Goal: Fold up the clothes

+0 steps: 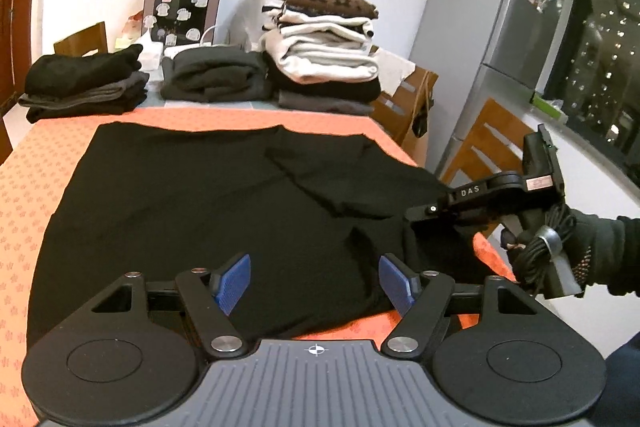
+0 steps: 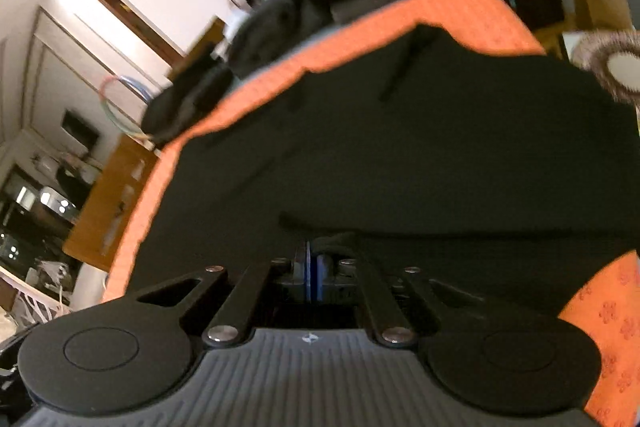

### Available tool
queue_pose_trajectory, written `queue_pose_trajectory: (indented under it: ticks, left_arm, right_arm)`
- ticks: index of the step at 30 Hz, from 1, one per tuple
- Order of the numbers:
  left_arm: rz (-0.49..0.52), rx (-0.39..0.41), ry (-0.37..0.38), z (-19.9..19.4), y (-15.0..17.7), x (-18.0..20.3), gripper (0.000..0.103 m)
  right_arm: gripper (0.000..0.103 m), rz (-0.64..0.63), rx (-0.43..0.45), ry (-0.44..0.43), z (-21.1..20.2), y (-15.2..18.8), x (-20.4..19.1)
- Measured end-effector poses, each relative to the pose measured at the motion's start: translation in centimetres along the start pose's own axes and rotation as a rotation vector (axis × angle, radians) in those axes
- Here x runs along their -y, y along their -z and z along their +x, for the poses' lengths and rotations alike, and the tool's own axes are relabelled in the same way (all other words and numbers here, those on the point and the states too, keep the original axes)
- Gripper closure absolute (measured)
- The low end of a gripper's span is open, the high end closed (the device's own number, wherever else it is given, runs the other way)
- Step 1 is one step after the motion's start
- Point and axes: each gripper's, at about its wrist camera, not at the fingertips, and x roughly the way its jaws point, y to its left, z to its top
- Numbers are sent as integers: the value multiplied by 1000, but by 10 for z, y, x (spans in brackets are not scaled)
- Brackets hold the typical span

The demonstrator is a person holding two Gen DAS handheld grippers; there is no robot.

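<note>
Left gripper (image 1: 315, 281) jaws spread wide, black shirt (image 1: 208, 195) flat between and ahead. Right gripper (image 2: 314, 267) jaws pinched on shirt edge fold.

The left wrist view looks level along the orange tablecloth (image 1: 224, 117) toward stacked clothes (image 1: 324, 51) — the right wrist view sits lower, rolled sideways, close over the black garment (image 2: 400, 155). Both share garment, cloth and stacks.

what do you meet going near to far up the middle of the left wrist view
left gripper with jaws open → black garment → orange tablecloth → folded dark pile → water dispenser
</note>
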Motion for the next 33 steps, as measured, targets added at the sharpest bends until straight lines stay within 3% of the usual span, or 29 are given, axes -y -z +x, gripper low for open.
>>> queue_pose_trajectory:
  ticks: [5, 11, 17, 23, 29, 31, 32, 33]
  left_arm:
    - [-13, 6, -12, -5, 2, -2, 30]
    - [-17, 43, -12, -22, 7, -6, 30]
    - [2, 53, 21, -39, 15, -10, 30]
    - [37, 47, 38, -56, 28, -13, 30]
    - [58, 39, 34, -73, 41, -15, 30]
    - [68, 37, 31, -77, 46, -14, 29]
    - [77, 37, 29, -80, 48, -13, 29]
    - [85, 36, 28, -82, 51, -13, 29]
  right_arm:
    - [71, -29, -2, 52, -19, 15, -6]
    - [70, -122, 41, 141, -54, 41, -43]
    - [70, -182, 51, 168, -72, 88, -81]
    - [70, -196, 15, 170, -65, 134, -106]
    - [70, -170, -12, 197, -42, 156, -116]
    - [75, -167, -17, 220, -35, 161, -119]
    - [93, -166, -20, 232, -31, 164, -120]
    - [101, -163, -19, 238, -29, 165, -120]
